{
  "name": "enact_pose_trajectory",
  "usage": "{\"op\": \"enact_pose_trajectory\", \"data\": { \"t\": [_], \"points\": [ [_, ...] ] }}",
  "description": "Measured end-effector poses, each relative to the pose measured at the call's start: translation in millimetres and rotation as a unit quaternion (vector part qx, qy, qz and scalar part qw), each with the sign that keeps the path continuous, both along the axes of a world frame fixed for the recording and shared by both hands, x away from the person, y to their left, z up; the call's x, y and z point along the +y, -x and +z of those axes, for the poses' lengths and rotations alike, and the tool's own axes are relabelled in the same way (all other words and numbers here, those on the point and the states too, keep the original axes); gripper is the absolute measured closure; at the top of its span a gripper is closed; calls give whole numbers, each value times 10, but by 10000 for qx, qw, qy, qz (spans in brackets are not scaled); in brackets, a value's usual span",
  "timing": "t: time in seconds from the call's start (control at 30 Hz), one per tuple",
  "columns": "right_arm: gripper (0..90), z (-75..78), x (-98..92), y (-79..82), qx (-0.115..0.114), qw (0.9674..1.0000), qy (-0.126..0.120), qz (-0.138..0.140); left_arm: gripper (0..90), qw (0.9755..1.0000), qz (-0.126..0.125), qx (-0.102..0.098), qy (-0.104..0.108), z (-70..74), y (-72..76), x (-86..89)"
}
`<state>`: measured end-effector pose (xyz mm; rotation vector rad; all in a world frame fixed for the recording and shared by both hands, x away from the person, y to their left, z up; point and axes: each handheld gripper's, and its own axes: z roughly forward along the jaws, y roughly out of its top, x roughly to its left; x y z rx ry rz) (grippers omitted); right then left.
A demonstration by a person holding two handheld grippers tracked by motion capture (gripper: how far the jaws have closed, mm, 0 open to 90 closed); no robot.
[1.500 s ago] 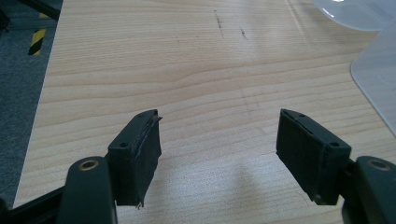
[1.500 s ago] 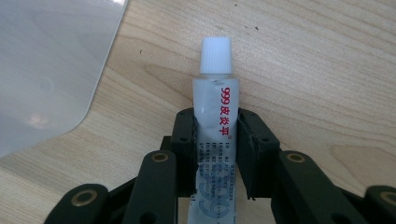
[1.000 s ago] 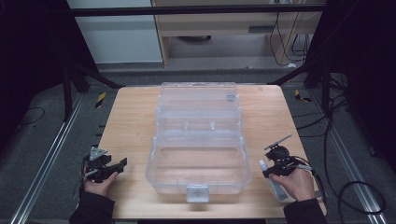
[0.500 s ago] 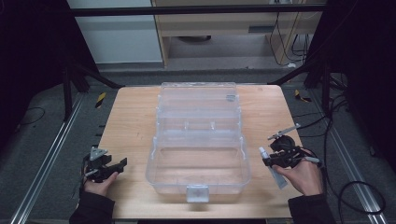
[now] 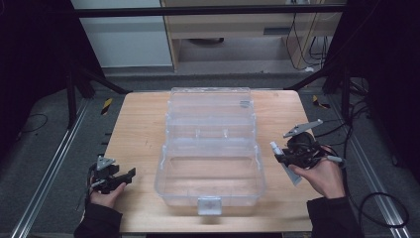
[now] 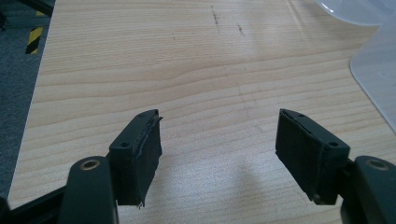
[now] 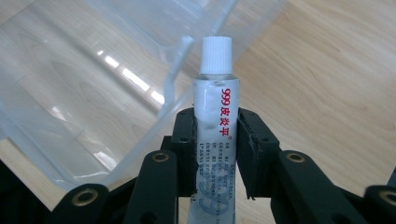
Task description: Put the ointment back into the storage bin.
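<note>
Beside the clear box, the right gripper, clamping the tube, has risen; left gripper gapes.

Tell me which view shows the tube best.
The right gripper view: the tube stands close up between the right tongs, white cap and red lettering legible. The high view shows it small, beside the clear box.

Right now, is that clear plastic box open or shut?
Open: the clear box has its lid swung back flat on the table, and its inside looks empty.
</note>
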<state>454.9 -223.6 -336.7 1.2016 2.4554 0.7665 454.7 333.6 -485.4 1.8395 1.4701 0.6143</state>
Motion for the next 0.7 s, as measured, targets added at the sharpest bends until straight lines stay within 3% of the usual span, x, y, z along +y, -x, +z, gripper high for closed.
{"op": "enact_pose_trajectory", "data": {
  "t": [0.17, 0.2, 0.23, 0.33, 0.4, 0.47, 0.53, 0.7],
  "points": [
    [698, 124, 137, -12, -143, 9984, 75, 534, 308, 10000, -24, 11, 0, -4, -5, -3],
    [698, 170, 203, -16, -145, 9969, 110, 771, 308, 10000, -29, 6, 2, -5, -3, -1],
    [698, 170, 203, -16, -145, 9969, 110, 771, 308, 10000, -29, 6, 2, -5, -3, -1],
    [697, 220, 312, -20, -118, 9936, 106, 1121, 308, 10000, -33, 0, 9, -2, 4, 4],
    [698, 255, 417, -24, -50, 9891, 132, 1467, 309, 10000, -37, 2, 7, -3, 2, 5],
    [698, 262, 444, -25, -23, 9878, 142, 1548, 309, 10000, -36, 2, 3, -6, 0, 3],
    [698, 286, 521, -26, 17, 9839, 208, 1776, 310, 10000, -38, 3, 1, -6, -2, 2],
    [698, 320, 704, -21, 30, 9712, 324, 2362, 310, 10000, -41, 11, -3, -9, -4, 1]
  ]
}}
